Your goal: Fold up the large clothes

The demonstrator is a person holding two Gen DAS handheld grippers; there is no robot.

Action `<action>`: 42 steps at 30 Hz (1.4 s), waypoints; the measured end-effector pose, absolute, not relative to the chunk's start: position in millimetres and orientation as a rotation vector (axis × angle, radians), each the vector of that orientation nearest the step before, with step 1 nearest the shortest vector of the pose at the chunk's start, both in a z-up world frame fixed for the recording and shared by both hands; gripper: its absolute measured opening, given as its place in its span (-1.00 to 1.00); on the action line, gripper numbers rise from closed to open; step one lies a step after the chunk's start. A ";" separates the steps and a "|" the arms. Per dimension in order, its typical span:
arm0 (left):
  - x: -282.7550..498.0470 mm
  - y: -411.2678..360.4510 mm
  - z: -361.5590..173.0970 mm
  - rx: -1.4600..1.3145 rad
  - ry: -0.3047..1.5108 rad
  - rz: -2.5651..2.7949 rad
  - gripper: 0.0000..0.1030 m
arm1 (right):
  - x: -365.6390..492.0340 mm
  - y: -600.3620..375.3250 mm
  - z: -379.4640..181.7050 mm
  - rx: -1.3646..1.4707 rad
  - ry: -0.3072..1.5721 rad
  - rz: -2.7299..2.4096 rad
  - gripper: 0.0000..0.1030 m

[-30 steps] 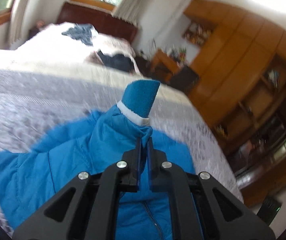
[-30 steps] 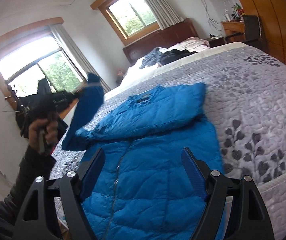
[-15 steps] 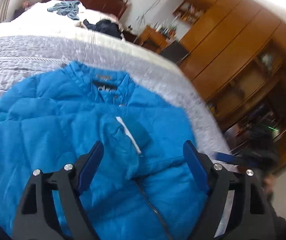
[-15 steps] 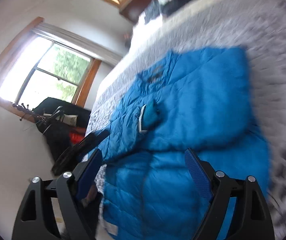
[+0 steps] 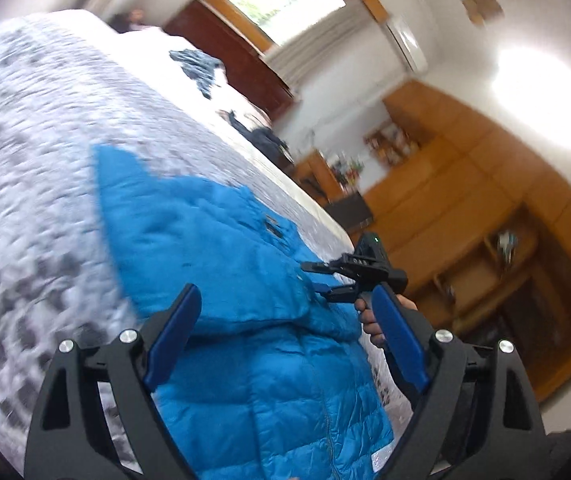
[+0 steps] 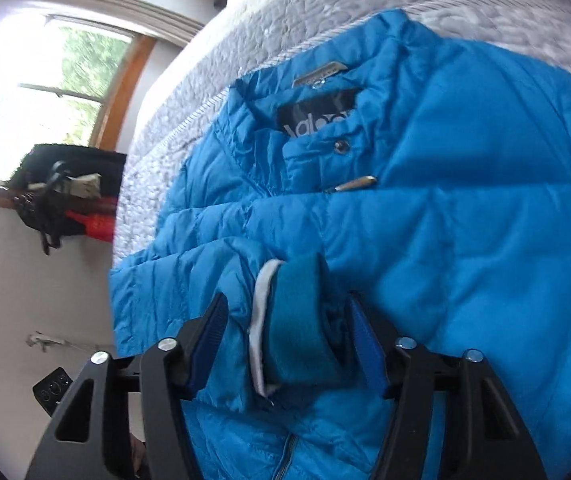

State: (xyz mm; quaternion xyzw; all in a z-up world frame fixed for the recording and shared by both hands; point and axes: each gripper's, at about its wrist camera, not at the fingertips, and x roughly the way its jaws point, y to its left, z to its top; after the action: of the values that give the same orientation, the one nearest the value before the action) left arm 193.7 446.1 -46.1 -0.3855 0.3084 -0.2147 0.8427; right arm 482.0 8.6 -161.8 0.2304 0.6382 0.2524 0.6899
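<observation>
Item: blue puffer jacket [image 6: 465,208]. It lies front up on the grey quilted bedspread [image 5: 25,168], zip closed, collar toward the headboard [image 5: 229,52] and hem toward me. Both sleeves are folded across the chest, so the bundle's long axis runs from collar to hem.

Item: knit cuff [image 6: 297,320], teal with a white band. It rests on the chest just below the collar, at the end of the sleeve that crosses from the window side. It is the nearest part of the jacket to my right fingers.

Item: my right gripper [image 6: 285,340]. Its blue pads stand apart, one on either side of the cuff, with the cuff between them. From its own camera I cannot tell whether either pad touches the cloth. I judge it is not clamped. In the left camera it shows low over the jacket's chest on the wardrobe [image 5: 465,208] side, my hand [image 5: 369,320] around its handle.

Item: my left gripper [image 5: 285,344]. Its pads are spread wide and hold nothing. It hangs above the lower half of the jacket, nearer the hem than the right one.

Relation for the coming move: the cuff lies straight ahead between the right pads, so the right hand is placed to tidy it. The hem is closer to the left.

Containers: none near the jacket. Loose dark clothes [image 5: 197,68] lie near the headboard.
</observation>
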 end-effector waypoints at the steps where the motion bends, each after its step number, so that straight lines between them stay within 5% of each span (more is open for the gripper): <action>1: 190.2 453.3 -51.1 -0.841 0.651 -0.442 0.67 | 483.2 13.4 -159.2 0.500 1.438 0.570 -0.68; 13: 195.3 459.1 -62.2 -0.881 0.660 -0.418 0.67 | 480.5 2.1 41.1 0.323 1.013 0.425 -0.78; 18: 213.4 450.1 -63.4 -0.865 0.685 -0.435 0.67 | 467.7 -39.5 79.2 0.310 0.873 0.231 -0.78; 42: 348.6 400.3 -74.0 -0.721 0.897 -0.478 0.67 | 428.4 -203.7 -151.2 0.830 1.126 0.102 -0.78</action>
State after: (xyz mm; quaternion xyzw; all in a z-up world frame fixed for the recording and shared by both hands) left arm 348.6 400.3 -74.0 -0.3374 0.4200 -0.2238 0.8122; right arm 428.4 -203.7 -151.2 0.3819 0.5181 0.0468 0.7639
